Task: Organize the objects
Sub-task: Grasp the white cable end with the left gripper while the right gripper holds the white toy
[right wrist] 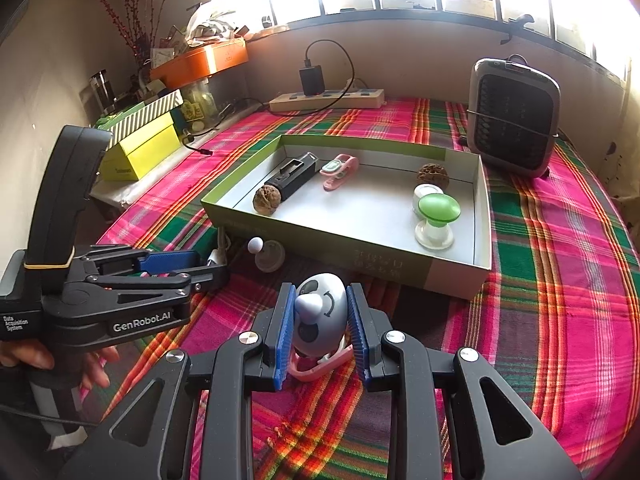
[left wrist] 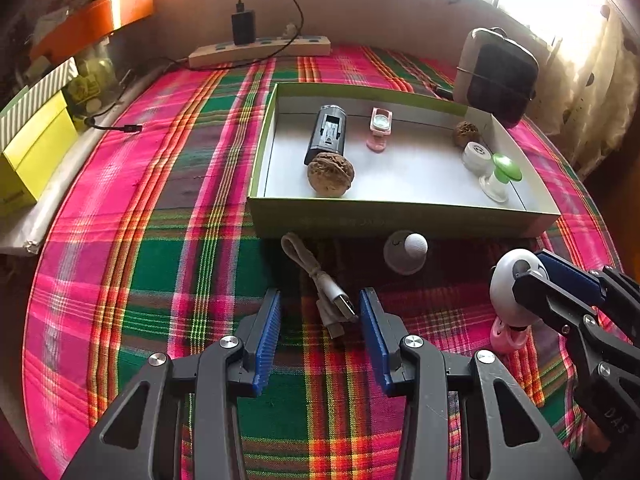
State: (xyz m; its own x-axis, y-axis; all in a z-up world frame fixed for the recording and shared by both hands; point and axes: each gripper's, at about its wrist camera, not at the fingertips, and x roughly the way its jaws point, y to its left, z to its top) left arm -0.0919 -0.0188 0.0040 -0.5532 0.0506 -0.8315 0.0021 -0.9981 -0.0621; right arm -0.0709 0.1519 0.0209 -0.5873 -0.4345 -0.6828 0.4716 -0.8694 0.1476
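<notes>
My right hand-held gripper [right wrist: 320, 334] is clamped on the grey panda-face clip [right wrist: 318, 316] at bottom centre of its view, pink base just over the plaid tabletop [right wrist: 560, 320], in front of the green box [right wrist: 344, 242]. My left hand-held gripper [left wrist: 320, 330] sits open at bottom centre of its view, holding nothing, the coiled USB cable [left wrist: 320, 280] lying between its fingertips. Box at centre frame holds two walnuts, a black battery pack, a pink clip and a green-capped piece.

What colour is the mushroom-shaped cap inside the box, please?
Green cap on a clear base, clearest in the right wrist view.
</notes>
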